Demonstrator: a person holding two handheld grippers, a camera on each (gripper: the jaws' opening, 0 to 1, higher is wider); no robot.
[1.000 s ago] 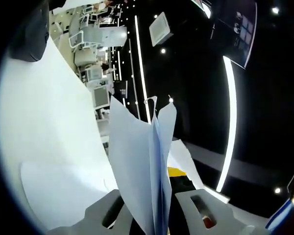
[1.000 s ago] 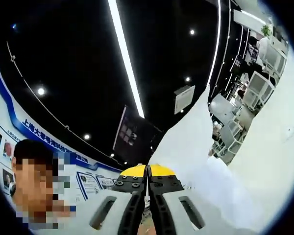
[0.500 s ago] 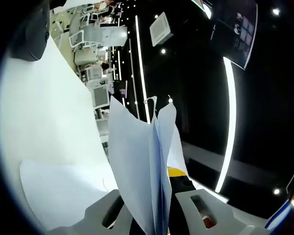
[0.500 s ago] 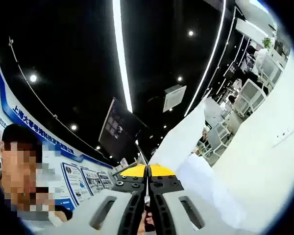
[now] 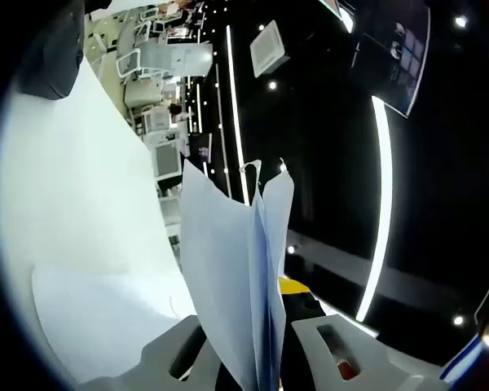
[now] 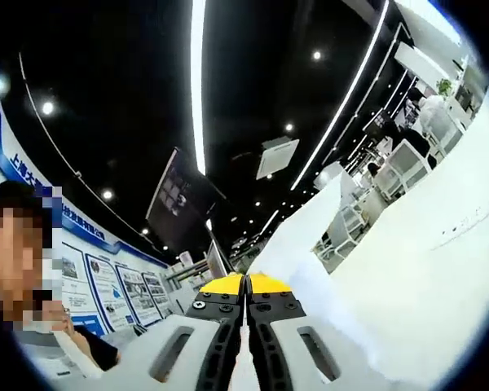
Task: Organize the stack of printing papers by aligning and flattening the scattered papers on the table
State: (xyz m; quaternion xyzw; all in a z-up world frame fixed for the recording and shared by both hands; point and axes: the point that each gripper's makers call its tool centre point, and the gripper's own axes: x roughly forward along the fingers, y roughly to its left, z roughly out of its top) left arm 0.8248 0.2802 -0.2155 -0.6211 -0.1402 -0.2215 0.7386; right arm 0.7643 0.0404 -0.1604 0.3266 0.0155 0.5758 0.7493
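Observation:
A sheaf of white printing papers (image 5: 240, 269) stands upright from between the jaws of my left gripper (image 5: 265, 305), which is shut on its lower edge. The sheets fan apart slightly at the top. One loose sheet (image 5: 98, 314) lies flat on the white table (image 5: 65, 179) to the left. In the right gripper view, my right gripper (image 6: 245, 285) has its yellow-tipped jaws pressed together on a thin edge of the papers (image 6: 306, 240), which rise up and to the right behind the tips.
The white table (image 6: 440, 269) curves along the right of the right gripper view. A person (image 6: 20, 277) stands at the left by a wall of posters. Office chairs and desks (image 5: 159, 73) sit beyond the table. Dark ceiling with strip lights overhead.
The right gripper view has swung, so the person slid left and the table spread wider on the right. The left gripper view holds almost still. Both grippers keep their grip on the papers.

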